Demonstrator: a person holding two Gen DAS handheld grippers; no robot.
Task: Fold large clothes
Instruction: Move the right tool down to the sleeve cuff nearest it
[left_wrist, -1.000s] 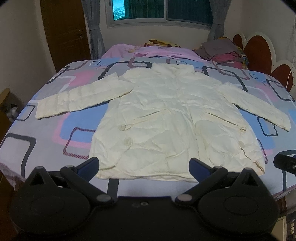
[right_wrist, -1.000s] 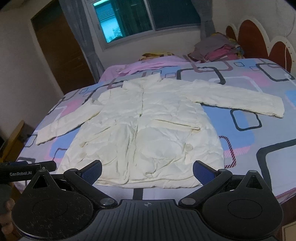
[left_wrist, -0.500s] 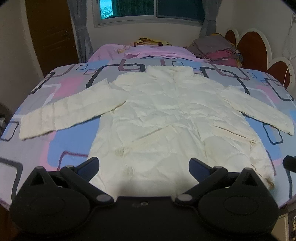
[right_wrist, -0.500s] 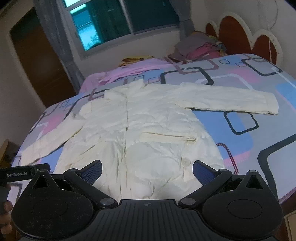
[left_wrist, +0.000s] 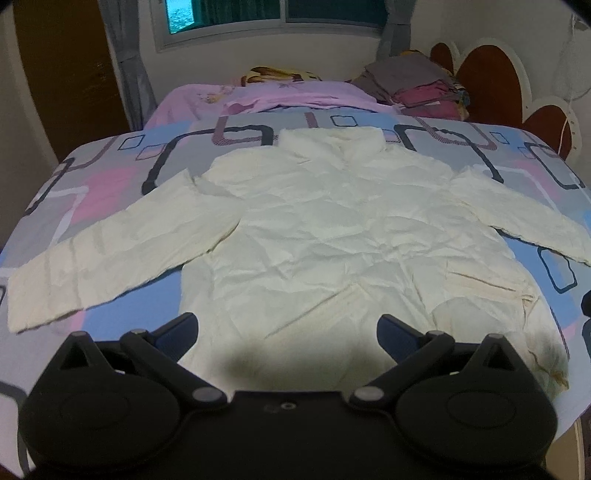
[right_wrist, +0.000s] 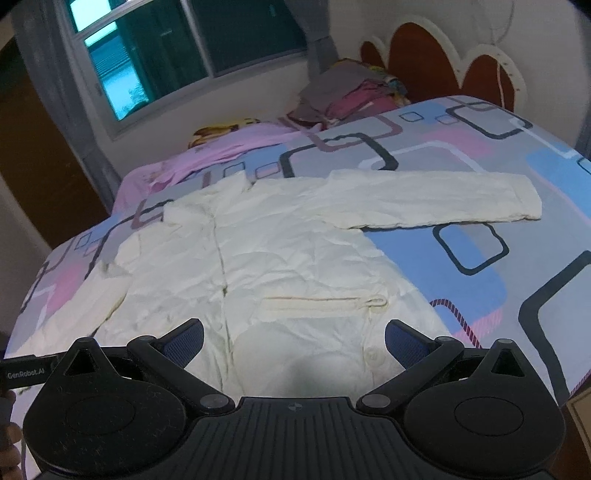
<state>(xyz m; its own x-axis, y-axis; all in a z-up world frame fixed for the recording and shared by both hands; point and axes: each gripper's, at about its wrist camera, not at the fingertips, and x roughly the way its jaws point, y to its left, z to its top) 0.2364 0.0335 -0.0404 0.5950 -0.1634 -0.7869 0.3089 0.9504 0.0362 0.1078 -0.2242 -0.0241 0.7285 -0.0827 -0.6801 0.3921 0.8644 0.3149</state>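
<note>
A cream padded jacket (left_wrist: 332, 236) lies flat and face up on the bed, collar toward the far wall, both sleeves spread out sideways. In the right wrist view the same jacket (right_wrist: 266, 258) shows its right sleeve (right_wrist: 436, 203) stretched out flat and a pocket flap near the hem. My left gripper (left_wrist: 286, 328) hovers open over the jacket's lower body, nothing between its fingers. Open as well, my right gripper (right_wrist: 293, 338) hangs above the hem near a button. The left tool's handle (right_wrist: 26, 371) shows at the right wrist view's left edge.
The bed carries a patterned cover (left_wrist: 110, 184) in grey, pink and blue. A pink blanket (left_wrist: 280, 98) and a pile of folded clothes (left_wrist: 417, 86) lie at the far end. A heart-shaped headboard (left_wrist: 495, 81) stands at the right, with a window (left_wrist: 258, 14) and a door (left_wrist: 70, 74) behind.
Both grippers have moved forward over the bed, so the jacket looks larger and its hem now lies under the fingers. Both stay open; the jacket has not moved.
</note>
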